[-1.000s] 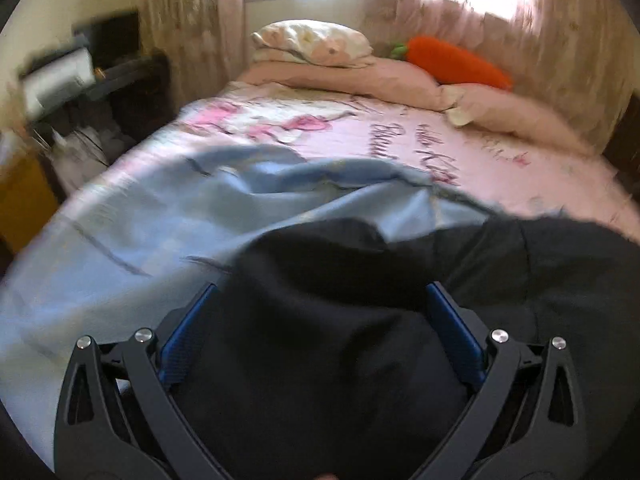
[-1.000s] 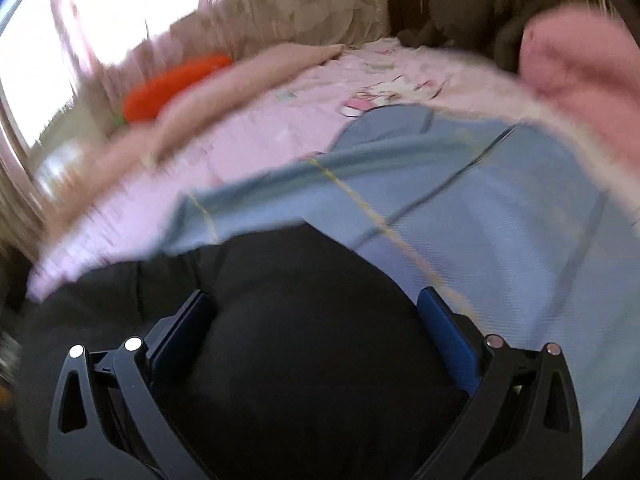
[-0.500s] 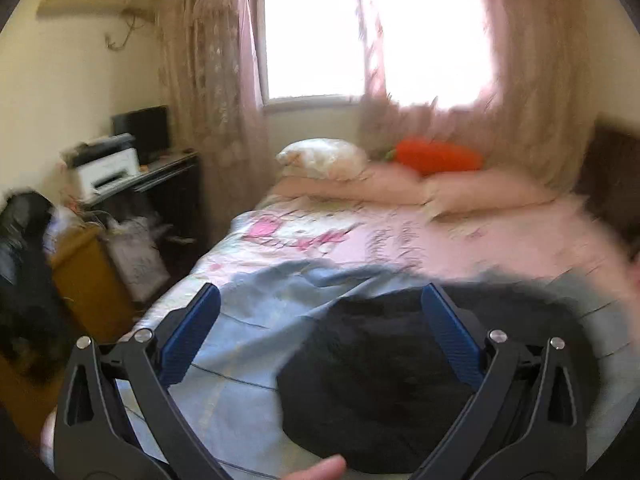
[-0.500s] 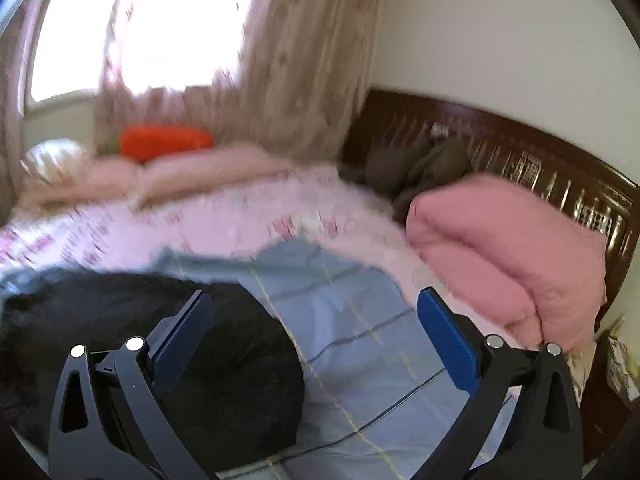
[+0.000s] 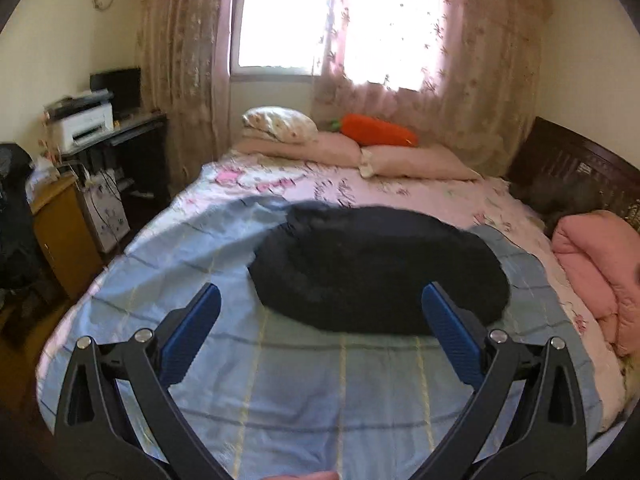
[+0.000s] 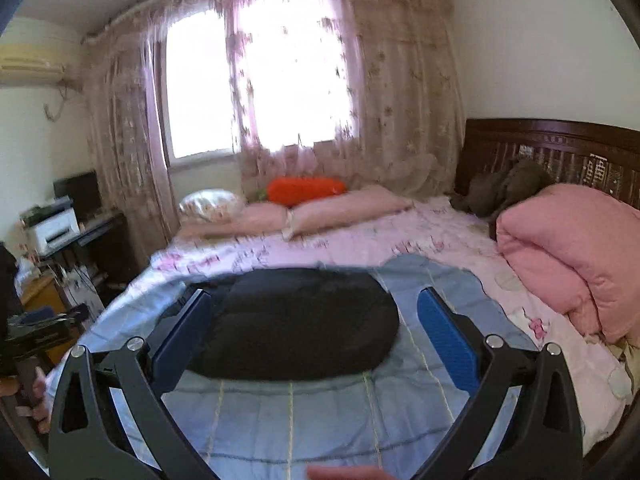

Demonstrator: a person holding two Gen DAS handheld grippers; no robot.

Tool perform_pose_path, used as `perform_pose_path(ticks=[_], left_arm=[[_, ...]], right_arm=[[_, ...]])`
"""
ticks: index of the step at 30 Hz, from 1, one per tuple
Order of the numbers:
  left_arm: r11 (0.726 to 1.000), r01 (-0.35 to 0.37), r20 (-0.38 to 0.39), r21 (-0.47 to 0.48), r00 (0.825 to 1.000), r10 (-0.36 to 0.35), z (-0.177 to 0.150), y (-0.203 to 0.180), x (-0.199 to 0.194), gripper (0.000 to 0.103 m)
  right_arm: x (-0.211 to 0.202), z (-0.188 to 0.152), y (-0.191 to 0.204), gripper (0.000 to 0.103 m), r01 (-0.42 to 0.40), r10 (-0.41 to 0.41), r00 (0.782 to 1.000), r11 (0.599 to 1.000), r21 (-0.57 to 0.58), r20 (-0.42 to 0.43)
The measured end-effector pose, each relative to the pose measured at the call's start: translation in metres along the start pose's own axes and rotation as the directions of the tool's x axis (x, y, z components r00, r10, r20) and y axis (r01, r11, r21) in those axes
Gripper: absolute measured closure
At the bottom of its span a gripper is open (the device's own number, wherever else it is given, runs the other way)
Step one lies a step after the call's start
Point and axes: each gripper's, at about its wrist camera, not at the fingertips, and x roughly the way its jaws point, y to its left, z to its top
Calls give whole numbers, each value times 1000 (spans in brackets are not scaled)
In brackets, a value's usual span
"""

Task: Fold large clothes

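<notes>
A black garment (image 5: pixel 376 268) lies folded in a flat oval heap on a light blue checked sheet (image 5: pixel 312 384) spread over the bed; it also shows in the right wrist view (image 6: pixel 304 320) on the same sheet (image 6: pixel 320 412). My left gripper (image 5: pixel 320 300) is open and empty, held above the near edge of the garment. My right gripper (image 6: pixel 314 302) is open and empty, raised over the garment. Neither gripper touches the cloth.
Pink pillows (image 5: pixel 412 160) and an orange carrot cushion (image 5: pixel 376 130) lie at the far side of the bed. A folded pink quilt (image 6: pixel 576 248) and a dark headboard (image 6: pixel 560 148) are at the right. A desk with a printer (image 5: pixel 84 122) stands left of the bed.
Both grippers have pulled up and back from the black garment, which was right between the fingers a second ago. The garment now lies further off on the sheet.
</notes>
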Motion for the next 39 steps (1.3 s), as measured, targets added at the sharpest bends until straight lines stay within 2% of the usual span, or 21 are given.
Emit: perform_pose_path(ticks=[2, 3, 6, 11, 27, 39], left_arm=[[1000, 25, -12, 5, 1000, -25, -2, -7, 0, 2], [999, 23, -7, 29, 1000, -22, -3, -14, -1, 2], [997, -3, 14, 75, 1000, 2, -6, -26, -3, 2], [997, 47, -15, 65, 999, -46, -7, -30, 7, 2], [992, 71, -52, 105, 996, -66, -16, -41, 18, 2], [993, 62, -39, 105, 998, -58, -15, -39, 20, 2]], right_arm=[[14, -7, 4, 1, -22, 22, 998, 1000, 13, -66], [22, -12, 3, 1, -5, 6, 996, 1000, 15, -91], [34, -23, 5, 1, 25, -24, 991, 1000, 5, -131], [51, -30, 11, 1, 32, -30, 983, 999, 9, -180], [62, -26, 29, 1, -3, 1, 981, 1000, -8, -192], [60, -27, 43, 1, -13, 6, 983, 999, -35, -181]])
